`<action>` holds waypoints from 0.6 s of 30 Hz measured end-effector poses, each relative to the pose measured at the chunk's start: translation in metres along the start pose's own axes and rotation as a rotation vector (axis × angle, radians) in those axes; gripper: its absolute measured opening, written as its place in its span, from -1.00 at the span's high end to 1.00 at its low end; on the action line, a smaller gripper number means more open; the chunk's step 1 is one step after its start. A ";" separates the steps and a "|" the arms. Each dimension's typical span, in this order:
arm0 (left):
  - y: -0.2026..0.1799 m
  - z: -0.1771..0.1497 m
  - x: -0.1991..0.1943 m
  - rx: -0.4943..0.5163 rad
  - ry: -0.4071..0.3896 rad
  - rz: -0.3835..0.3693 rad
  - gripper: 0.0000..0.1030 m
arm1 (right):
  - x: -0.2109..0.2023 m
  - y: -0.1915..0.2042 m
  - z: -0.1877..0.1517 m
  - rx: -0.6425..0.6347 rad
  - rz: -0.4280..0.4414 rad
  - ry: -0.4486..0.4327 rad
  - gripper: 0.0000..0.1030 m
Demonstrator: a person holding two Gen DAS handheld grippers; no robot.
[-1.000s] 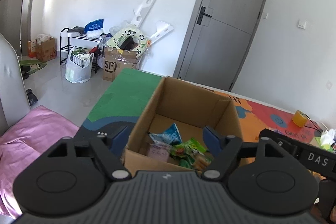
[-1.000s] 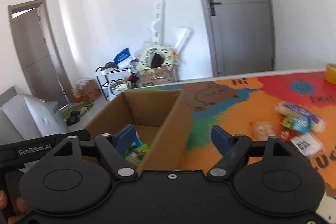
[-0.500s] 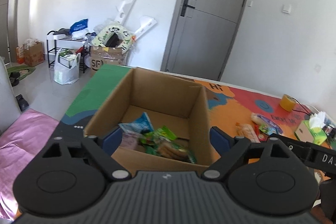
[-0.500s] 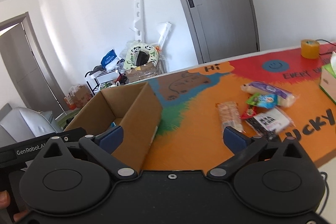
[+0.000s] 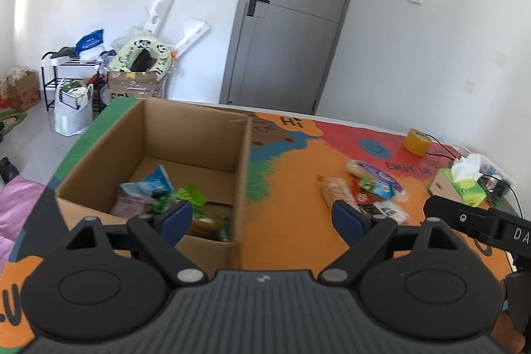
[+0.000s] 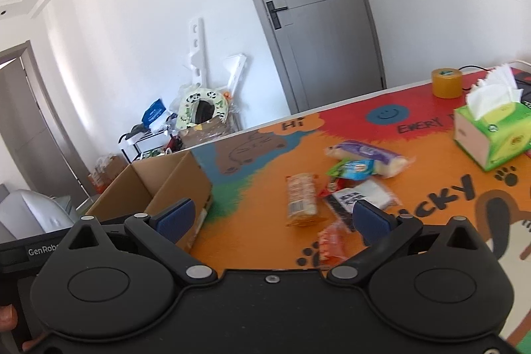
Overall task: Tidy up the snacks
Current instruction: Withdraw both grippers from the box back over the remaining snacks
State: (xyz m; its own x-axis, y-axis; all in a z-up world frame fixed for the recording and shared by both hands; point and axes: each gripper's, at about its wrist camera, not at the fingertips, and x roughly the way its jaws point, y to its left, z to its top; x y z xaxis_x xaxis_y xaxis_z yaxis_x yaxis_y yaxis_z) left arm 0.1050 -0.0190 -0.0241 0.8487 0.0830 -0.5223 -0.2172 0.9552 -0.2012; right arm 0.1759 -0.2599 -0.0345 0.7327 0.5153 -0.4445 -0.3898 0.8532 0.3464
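- The table [image 6: 232, 241], under a bright cartoon mat, carries everything; the view from the right takes in most of it.
- The box [image 5: 199, 135] stands open-topped at the table's left end, near its front edge, likely set there as the place the snacks go. A few packets [image 5: 159, 191] already lie at its bottom against the near wall.
- A tissue box [image 6: 491, 135] and a tape roll [image 6: 446, 83] sit toward the far right corner, apart from the job.
- The loose snacks [image 6: 351, 181] lie in a heap mid-table, well apart from the box: a long white-and-purple pack at the back, a tan cracker sleeve [image 6: 300, 198] nearest the box, small packets between. Motion blur makes the smallest ones hard to name.
- The right gripper [image 6: 272, 218] has just been spreading its jaws and now has them fully wide, nothing between them, aimed at the near side of the heap, by the look of it readied for the next pick.
- The left gripper [image 5: 265, 218] has likewise just been opening; its jaws are apart and empty, straddling the box's right wall in view.
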 end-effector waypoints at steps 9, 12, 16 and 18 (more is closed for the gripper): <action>-0.024 -0.007 0.013 0.011 0.026 -0.041 -0.75 | -0.008 -0.030 -0.003 0.034 -0.043 -0.014 -0.99; -0.034 -0.009 0.021 0.011 0.041 -0.056 -0.75 | -0.008 -0.042 -0.004 0.058 -0.060 -0.016 -0.99; -0.046 -0.011 0.032 0.025 0.053 -0.069 -0.75 | -0.004 -0.056 -0.006 0.074 -0.079 -0.012 -0.95; -0.051 -0.012 0.038 0.026 0.059 -0.075 -0.75 | -0.002 -0.061 -0.007 0.079 -0.088 -0.007 -0.91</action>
State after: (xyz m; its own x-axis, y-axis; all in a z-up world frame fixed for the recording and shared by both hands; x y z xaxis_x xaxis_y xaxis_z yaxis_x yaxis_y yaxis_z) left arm 0.1421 -0.0685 -0.0436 0.8323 -0.0050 -0.5544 -0.1410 0.9652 -0.2204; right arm 0.1942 -0.3125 -0.0610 0.7663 0.4374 -0.4706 -0.2788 0.8863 0.3699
